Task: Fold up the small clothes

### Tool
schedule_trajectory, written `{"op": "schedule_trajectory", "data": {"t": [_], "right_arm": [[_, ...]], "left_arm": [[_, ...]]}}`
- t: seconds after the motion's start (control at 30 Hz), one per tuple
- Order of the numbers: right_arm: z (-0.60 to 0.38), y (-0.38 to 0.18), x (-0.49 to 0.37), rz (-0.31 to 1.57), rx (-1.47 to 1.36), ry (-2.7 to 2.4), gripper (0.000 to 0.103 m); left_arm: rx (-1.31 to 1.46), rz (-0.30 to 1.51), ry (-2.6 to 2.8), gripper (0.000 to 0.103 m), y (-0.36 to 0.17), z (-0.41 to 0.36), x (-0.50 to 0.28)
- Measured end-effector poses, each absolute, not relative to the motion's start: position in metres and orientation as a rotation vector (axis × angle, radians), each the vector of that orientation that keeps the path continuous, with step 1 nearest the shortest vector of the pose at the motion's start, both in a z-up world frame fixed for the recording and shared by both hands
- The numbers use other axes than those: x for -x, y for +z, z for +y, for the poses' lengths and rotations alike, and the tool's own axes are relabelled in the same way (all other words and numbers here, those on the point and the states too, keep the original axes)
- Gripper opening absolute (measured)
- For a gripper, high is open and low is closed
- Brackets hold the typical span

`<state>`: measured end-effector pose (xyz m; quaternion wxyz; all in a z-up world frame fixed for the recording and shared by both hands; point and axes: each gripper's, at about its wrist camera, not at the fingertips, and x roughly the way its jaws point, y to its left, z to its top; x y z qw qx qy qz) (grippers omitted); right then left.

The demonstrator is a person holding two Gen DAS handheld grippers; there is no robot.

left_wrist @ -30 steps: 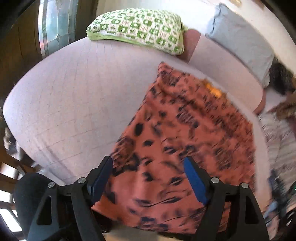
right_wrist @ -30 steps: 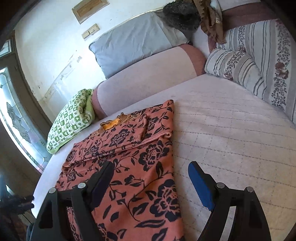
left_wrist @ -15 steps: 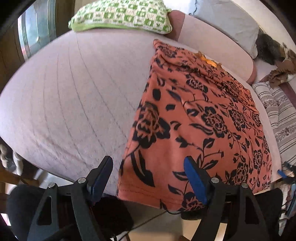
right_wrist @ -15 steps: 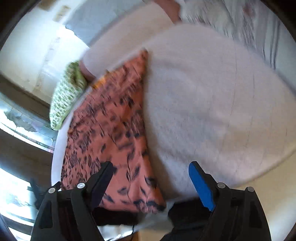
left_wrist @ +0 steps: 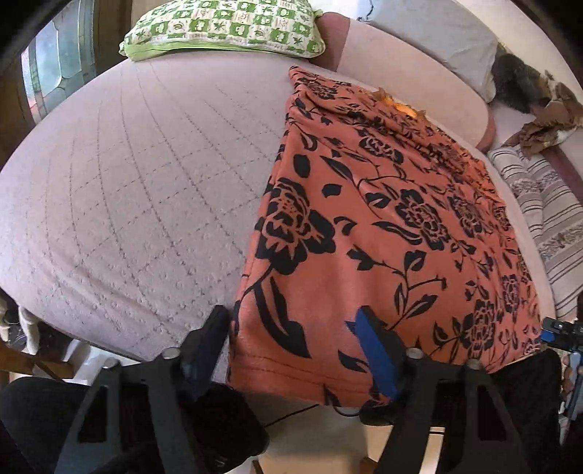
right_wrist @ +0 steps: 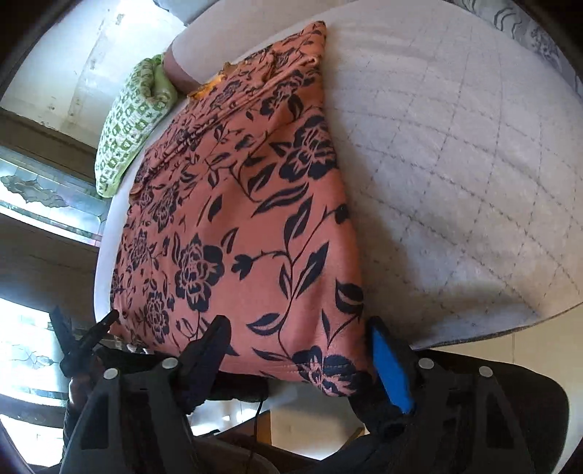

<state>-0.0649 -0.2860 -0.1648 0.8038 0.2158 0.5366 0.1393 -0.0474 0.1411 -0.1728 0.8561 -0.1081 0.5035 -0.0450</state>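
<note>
An orange garment with black flowers (left_wrist: 382, 226) lies flat on the pale quilted bed (left_wrist: 127, 182), its near hem hanging over the bed's front edge. My left gripper (left_wrist: 291, 324) straddles the hem's left corner and its jaws are closing, the pads not visibly pressing the cloth. In the right wrist view the same garment (right_wrist: 237, 218) fills the middle. My right gripper (right_wrist: 297, 328) straddles the hem's right corner, its jaws closing too, the blue pad at the cloth's edge. Each gripper shows at the edge of the other's view: the right gripper (left_wrist: 561, 333), the left gripper (right_wrist: 83, 339).
A green patterned pillow (left_wrist: 226, 25) and a grey pillow (left_wrist: 437, 40) lie at the bed's head by a pink bolster (left_wrist: 400, 69). A striped cushion (left_wrist: 546, 218) sits on the right. Dark furniture and pale floor lie below the bed's front edge.
Both grippers have come down to the garment's near hem and tipped downward. Their jaws have narrowed around the hem's two corners. The garment has not moved.
</note>
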Motion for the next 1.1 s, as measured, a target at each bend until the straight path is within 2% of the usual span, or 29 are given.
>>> {"op": "schedule_trajectory", "data": {"t": [0.03,0.07,0.1,0.13,0.17,0.27,0.33,0.4,0.53,0.57,0.63,0.67,0.7,0.73,0.77,0.8,0.83,0.87,0.9,0.93,0.97,1.1], "right_arm": [[-0.287,-0.168,0.063,1.154,-0.468,0.289,0.078],[-0.287,-0.172,0.061,1.174,-0.481,0.292,0.08],[-0.285,-0.174,0.06,1.184,-0.475,0.296,0.08],[-0.285,-0.172,0.058,1.181,-0.459,0.297,0.08],[-0.281,-0.172,0.056,1.186,-0.439,0.302,0.075],[-0.282,-0.168,0.056,1.208,-0.477,0.338,0.005],[-0.287,-0.145,0.065,1.127,-0.524,0.35,0.005],[-0.294,-0.124,0.071,1.062,-0.581,0.386,0.006],[-0.299,-0.147,0.065,1.133,-0.549,0.313,0.016],[-0.301,-0.158,0.064,1.178,-0.562,0.259,0.024],[-0.304,-0.156,0.07,1.147,-0.587,0.265,0.057],[-0.305,-0.151,0.073,1.114,-0.591,0.269,0.088],[-0.306,-0.146,0.076,1.081,-0.584,0.257,0.093],[-0.307,-0.142,0.076,1.054,-0.564,0.248,0.093],[-0.305,-0.144,0.071,1.064,-0.546,0.236,0.093],[-0.303,-0.15,0.066,1.095,-0.549,0.235,0.091],[-0.297,-0.163,0.058,1.157,-0.58,0.26,0.088],[-0.294,-0.171,0.054,1.195,-0.594,0.273,0.069],[-0.29,-0.175,0.052,1.218,-0.571,0.256,0.058],[-0.287,-0.172,0.051,1.221,-0.541,0.254,0.04],[-0.288,-0.168,0.053,1.22,-0.584,0.296,0.004],[-0.302,-0.129,0.067,1.082,-0.696,0.36,0.004]], "left_arm": [[0.224,1.069,-0.08,0.061,-0.175,0.143,0.046],[0.205,1.079,-0.057,0.044,-0.174,0.143,0.045],[0.196,1.09,-0.073,0.016,-0.172,0.143,0.046],[0.207,1.103,-0.113,0.005,-0.17,0.143,0.045],[0.215,1.106,-0.132,0.005,-0.166,0.142,0.046],[0.206,1.042,-0.15,0.005,-0.139,0.136,0.054],[0.243,0.942,-0.18,0.005,-0.101,0.138,0.065],[0.241,0.909,-0.188,0.006,-0.088,0.142,0.069],[0.248,1.053,-0.127,0.007,-0.143,0.153,0.047],[0.241,1.104,-0.091,0.011,-0.16,0.156,0.042],[0.258,1.108,-0.07,0.015,-0.165,0.157,0.044],[0.28,1.086,-0.078,0.031,-0.163,0.158,0.046],[0.298,1.06,-0.096,0.058,-0.159,0.157,0.049],[0.299,1.045,-0.1,0.07,-0.159,0.156,0.05],[0.29,1.029,-0.092,0.075,-0.159,0.154,0.05],[0.272,1.041,-0.082,0.073,-0.163,0.152,0.048],[0.264,1.078,-0.076,0.065,-0.168,0.148,0.042],[0.237,1.098,-0.034,0.04,-0.171,0.146,0.041],[0.222,1.097,-0.032,0.002,-0.169,0.145,0.04],[0.256,1.107,-0.098,0.004,-0.166,0.145,0.041],[0.291,1.082,-0.117,0.004,-0.155,0.147,0.046],[0.309,0.976,-0.158,0.004,-0.118,0.147,0.056]]}}
